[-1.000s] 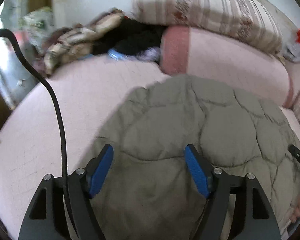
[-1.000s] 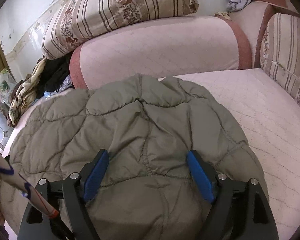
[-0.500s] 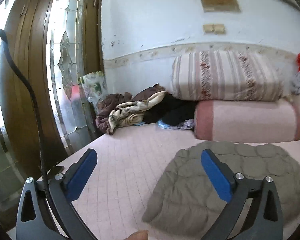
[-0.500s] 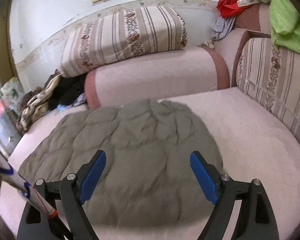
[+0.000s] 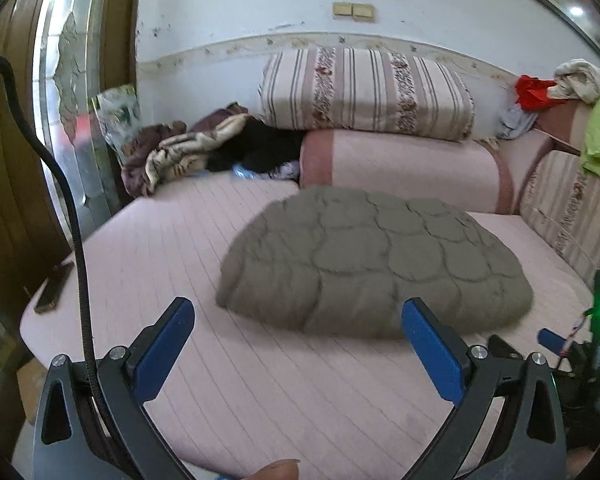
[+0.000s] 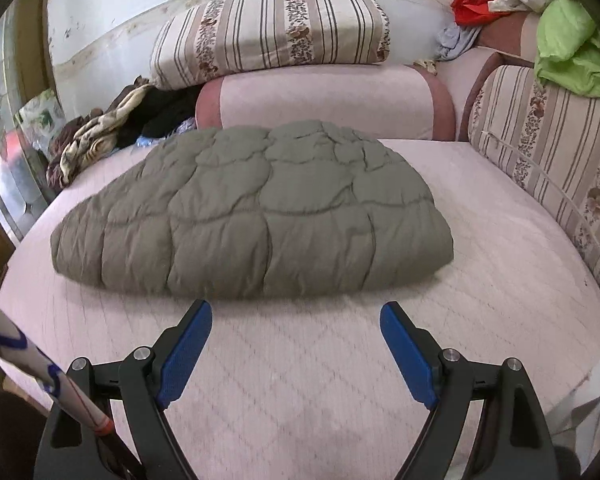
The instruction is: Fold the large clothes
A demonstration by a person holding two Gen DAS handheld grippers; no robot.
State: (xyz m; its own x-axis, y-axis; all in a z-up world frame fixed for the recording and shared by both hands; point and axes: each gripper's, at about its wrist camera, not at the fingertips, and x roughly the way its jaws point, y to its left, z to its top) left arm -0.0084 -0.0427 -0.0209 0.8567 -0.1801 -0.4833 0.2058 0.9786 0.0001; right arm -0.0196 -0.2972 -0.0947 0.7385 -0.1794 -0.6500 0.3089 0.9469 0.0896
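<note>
Olive quilted jacket [image 6: 252,216] lies folded mid-cushion on pink sofa [image 6: 340,380], ahead of both claws, touching neither; long axis runs left-right, fold edge on near side; left gripper [image 5: 298,344] wide open, empty, w/ jacket ahead and slightly right; right gripper [image 6: 296,344] wide open, empty, squarely facing the near edge, prob the nearer one; fold looks about done; next grab prob needs reach fwd to that edge.

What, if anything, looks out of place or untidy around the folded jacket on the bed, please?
The quilted jacket lies folded and neat. Untidy spots: a heap of crumpled clothes in the far left corner, loose garments draped over the cushions at right, and a dark phone-like object near the mattress's left edge.
</note>
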